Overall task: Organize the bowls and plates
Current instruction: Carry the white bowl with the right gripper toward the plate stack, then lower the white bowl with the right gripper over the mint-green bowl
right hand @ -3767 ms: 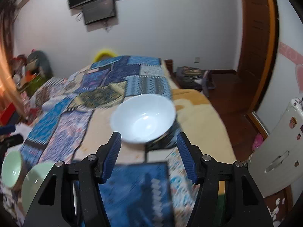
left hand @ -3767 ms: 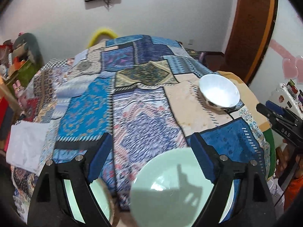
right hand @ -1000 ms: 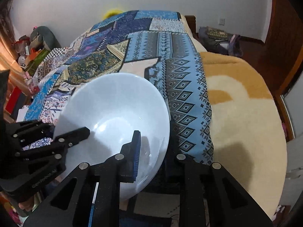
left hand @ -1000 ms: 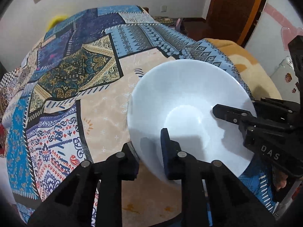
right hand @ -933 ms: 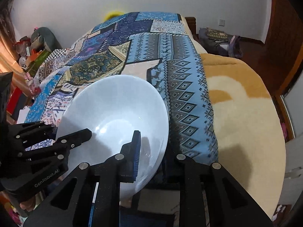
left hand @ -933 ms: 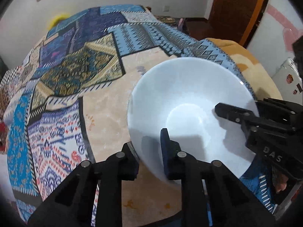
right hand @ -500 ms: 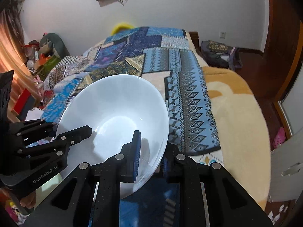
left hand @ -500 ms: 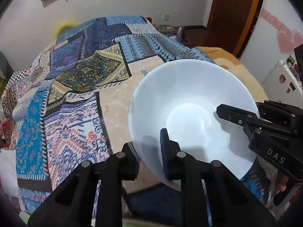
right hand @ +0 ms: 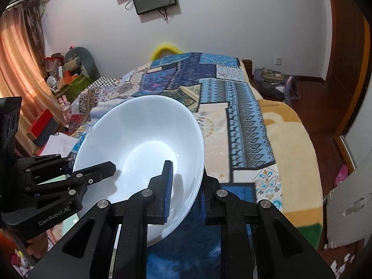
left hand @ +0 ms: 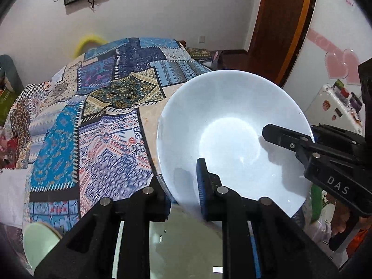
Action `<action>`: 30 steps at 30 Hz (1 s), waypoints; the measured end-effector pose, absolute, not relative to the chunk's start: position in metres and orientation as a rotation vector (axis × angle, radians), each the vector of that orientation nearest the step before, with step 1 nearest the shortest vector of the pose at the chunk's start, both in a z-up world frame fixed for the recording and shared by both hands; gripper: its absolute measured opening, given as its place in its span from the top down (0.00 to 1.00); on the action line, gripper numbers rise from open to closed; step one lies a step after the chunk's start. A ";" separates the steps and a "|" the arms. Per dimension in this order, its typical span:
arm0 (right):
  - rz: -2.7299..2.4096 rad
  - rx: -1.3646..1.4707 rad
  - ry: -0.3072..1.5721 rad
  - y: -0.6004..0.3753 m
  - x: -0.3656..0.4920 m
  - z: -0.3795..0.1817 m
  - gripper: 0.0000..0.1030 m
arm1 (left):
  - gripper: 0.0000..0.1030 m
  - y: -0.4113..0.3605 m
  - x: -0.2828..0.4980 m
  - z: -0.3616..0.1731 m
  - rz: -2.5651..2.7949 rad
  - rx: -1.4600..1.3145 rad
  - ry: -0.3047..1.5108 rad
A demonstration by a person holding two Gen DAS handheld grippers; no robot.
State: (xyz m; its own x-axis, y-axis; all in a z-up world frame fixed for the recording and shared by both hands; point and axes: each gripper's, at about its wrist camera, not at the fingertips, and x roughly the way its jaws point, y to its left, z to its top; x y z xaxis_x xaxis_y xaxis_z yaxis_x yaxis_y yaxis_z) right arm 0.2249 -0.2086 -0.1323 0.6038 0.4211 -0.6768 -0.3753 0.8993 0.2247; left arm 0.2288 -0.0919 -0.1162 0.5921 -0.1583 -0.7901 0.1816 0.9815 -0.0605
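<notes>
"DAS" right hand-held gripper [left hand: 311,137], "GenRobot.AI" left hand-held gripper [right hand: 69,169]

Both grippers are clamping opposite sides of the white bowl [left hand: 232,137] at once. The left gripper [left hand: 183,187] is pinching the near-left rim, one blue pad inside and the other finger under the wall. The right gripper [right hand: 184,191] is gripping the right rim likewise, its inner finger [right hand: 167,181] lying inside, jaws nearly closed.
</notes>
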 end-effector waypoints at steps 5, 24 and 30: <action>0.482 0.064 0.776 -0.193 0.206 -0.128 0.83 | 0.82 -0.078 0.200 -0.104 -0.189 0.009 0.894; 0.621 0.055 0.775 -0.105 0.145 -0.150 0.83 | 0.82 0.015 0.100 -0.109 -0.066 -0.063 0.821; 0.680 0.049 0.791 -0.072 0.138 -0.159 0.83 | 0.82 0.051 0.074 -0.116 -0.009 -0.077 0.815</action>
